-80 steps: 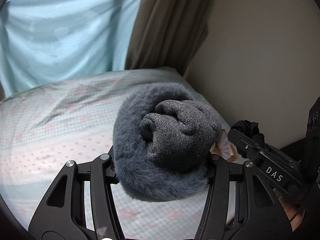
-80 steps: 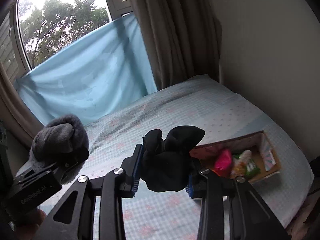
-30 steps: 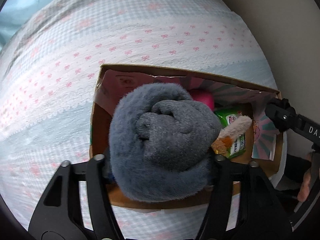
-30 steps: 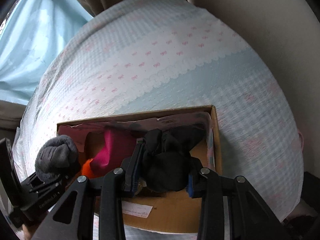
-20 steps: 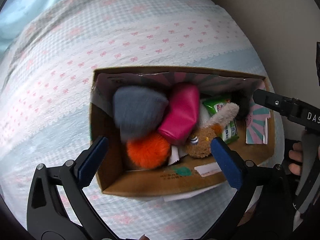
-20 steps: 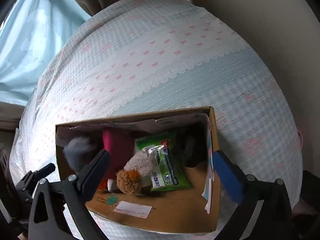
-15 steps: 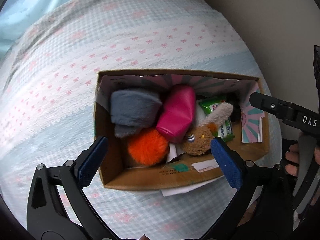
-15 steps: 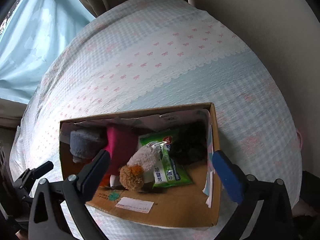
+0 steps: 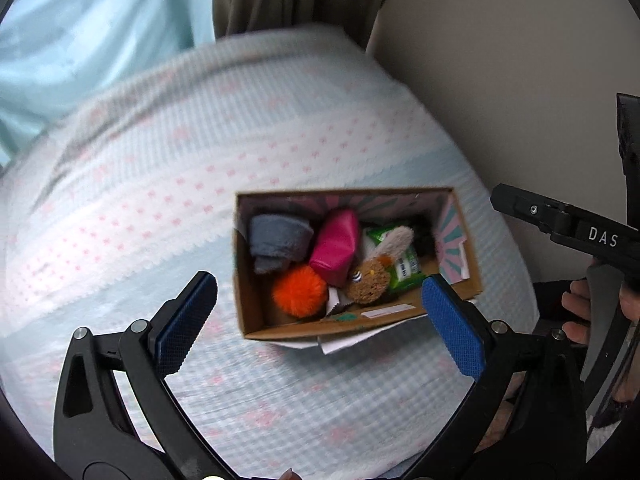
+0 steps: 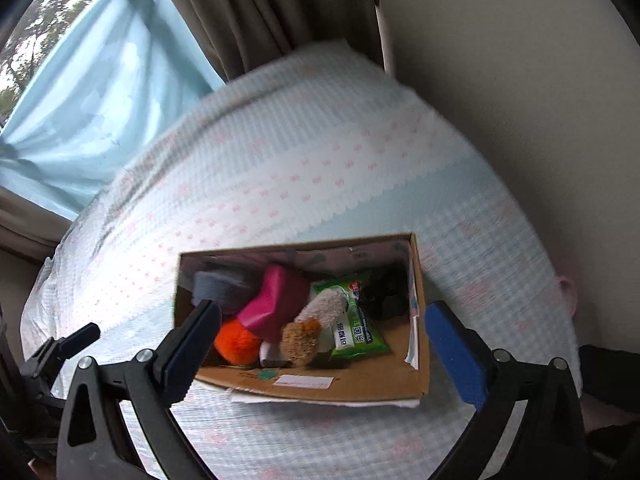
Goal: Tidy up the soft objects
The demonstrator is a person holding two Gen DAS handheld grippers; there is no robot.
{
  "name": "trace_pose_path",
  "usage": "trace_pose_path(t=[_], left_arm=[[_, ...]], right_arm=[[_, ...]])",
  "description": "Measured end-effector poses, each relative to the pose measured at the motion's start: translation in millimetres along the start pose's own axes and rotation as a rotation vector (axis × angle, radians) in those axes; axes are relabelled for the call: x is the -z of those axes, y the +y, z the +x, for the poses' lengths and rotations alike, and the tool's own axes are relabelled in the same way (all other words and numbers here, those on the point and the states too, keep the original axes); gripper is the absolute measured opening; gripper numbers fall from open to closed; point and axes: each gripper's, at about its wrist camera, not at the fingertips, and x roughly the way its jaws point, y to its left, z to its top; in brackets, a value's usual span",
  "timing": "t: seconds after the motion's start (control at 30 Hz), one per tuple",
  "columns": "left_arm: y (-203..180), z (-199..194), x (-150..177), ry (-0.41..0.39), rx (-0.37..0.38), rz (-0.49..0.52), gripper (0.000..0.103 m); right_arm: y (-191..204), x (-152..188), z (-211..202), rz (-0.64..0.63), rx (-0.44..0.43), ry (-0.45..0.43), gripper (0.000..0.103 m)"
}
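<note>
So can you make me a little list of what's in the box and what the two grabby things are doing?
box: cardboard box on the bed
left end: grey fuzzy bundle
middle: pink pouch, orange pom-pom, brown plush toy, green wipes pack
right end: black sock bundle
left tool: open, empty, above the box
right tool: open, empty, above the box
</note>
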Motion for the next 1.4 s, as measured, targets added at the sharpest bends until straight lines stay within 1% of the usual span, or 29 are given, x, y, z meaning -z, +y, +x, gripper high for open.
trace_pose_path(t=[0.07,0.2,0.33,0.47,0.53,0.6,0.67,0.8,0.93,1.0,1.1,1.23,1.4], left_arm=[[3,-28,2,-0.044,0.007,0.007,0.102],[13,-88,9,-0.13,0.016,0.017,0.102],[28,-150,21,-0.218,0.022,0.026,0.102],[43,-199,36,-0.298,0.012,0.031,0.102],[53,-222,45,-0.345,-0.004,0.028,0.102],[65,-245,58,-0.394,-0.004,0.027,0.102],[76,-262,70,-0.424,0.0,0.024,0.102],[92,-287,91,-0.47,-0.002,0.035,0.102],[100,-303,112,-0.531,-0.047,0.07,0.102],[103,-307,120,-0.54,-0.065,0.08,0.102],[109,-311,128,-0.542,-0.063,0.089,0.102],[114,-316,133,-0.555,-0.057,0.082,0.102],[117,-319,136,-0.571,-0.062,0.08,0.102]], right_arm=[[11,3,-29,-0.011,0.018,-0.056,0.102],[34,14,-84,-0.02,0.041,-0.141,0.102],[66,31,-138,-0.073,0.083,-0.23,0.102],[105,58,-193,-0.121,0.131,-0.341,0.102],[118,71,-210,-0.123,0.151,-0.382,0.102],[132,87,-229,-0.1,0.15,-0.427,0.102],[141,101,-240,-0.076,0.138,-0.45,0.102],[166,131,-252,-0.074,0.165,-0.477,0.102],[185,156,-256,-0.073,0.17,-0.512,0.102],[194,167,-256,-0.076,0.174,-0.527,0.102],[200,174,-255,-0.073,0.182,-0.531,0.102],[206,182,-261,-0.067,0.2,-0.569,0.102],[211,183,-261,-0.06,0.19,-0.571,0.102]])
